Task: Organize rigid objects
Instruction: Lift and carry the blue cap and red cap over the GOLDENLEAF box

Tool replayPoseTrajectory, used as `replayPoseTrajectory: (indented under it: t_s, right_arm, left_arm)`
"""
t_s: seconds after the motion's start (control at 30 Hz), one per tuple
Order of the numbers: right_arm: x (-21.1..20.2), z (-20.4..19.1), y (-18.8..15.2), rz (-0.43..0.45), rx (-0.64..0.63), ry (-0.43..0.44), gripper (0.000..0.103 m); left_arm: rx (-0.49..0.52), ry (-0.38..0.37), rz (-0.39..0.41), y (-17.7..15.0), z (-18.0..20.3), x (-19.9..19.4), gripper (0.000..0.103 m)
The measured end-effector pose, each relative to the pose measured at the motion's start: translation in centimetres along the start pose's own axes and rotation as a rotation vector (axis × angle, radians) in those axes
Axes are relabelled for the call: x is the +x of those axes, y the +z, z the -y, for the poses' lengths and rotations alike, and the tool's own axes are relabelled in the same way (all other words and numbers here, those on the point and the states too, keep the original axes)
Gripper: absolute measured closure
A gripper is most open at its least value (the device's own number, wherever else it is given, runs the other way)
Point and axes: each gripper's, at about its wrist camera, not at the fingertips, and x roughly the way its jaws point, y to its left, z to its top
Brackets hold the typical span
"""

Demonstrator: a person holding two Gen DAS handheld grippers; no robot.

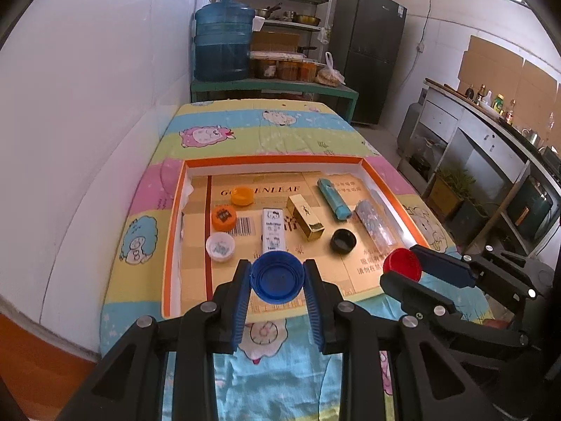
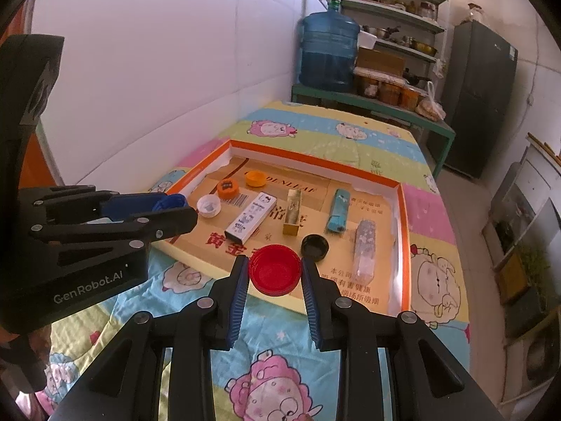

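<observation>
Left hand-held gripper clamped on a blue cap above the near edge of the orange-rimmed tray, right hand-held gripper pinching a red cap beside it, black cap and boxes lying in the tray on the cartoon-print bench cloth.

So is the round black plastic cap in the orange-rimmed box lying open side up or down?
Open side up: the round black plastic cap shows its hollow interior.

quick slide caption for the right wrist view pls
Right gripper fingers clamp a red cap above the orange-rimmed tray; left gripper holds a blue cap.
</observation>
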Motion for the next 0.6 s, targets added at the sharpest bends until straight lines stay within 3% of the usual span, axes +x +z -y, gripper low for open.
replayPoseTrajectory:
  t_s: [0.6]
  right_arm:
    - [2.1,3.3,2.8,-0.003,-0.005,-0.032,0.072]
  left_arm:
    - [0.002,0.022,-0.007,3.7,-1.3,2.7,0.073]
